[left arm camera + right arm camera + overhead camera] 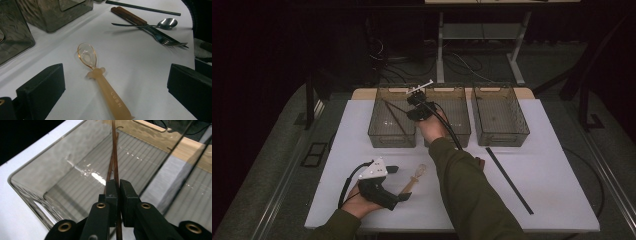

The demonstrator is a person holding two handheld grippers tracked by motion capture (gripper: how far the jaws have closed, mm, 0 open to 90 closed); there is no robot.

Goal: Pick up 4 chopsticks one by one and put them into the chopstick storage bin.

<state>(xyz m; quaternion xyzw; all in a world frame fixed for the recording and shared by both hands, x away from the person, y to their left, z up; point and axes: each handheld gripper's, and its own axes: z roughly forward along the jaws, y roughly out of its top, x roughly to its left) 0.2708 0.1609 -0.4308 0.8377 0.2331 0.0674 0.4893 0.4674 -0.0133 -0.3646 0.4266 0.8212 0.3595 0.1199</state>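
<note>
A: Where's the right arm?

B: Stretched far across the white table, sleeve up the middle. The right gripper hangs over the left bin, at the edge it shares with the middle bin.

A: Jaws?

B: Together, clamped on brown chopsticks. In the right gripper view the sticks run from between the pads out over the ribbed floor of the bin, tips spread slightly. In the high view they slant down into the left bin.

A: And the left?

B: The left hand rests near the near left edge, holding the left gripper low and roughly level. Its jaws stand apart, with an amber spoon lying on the table between them, touched by neither.

A: Any writing?

B: The spoon's handle reads "LUSN". Farther right lie a metal spoon, a fork and a dark stick.
</note>
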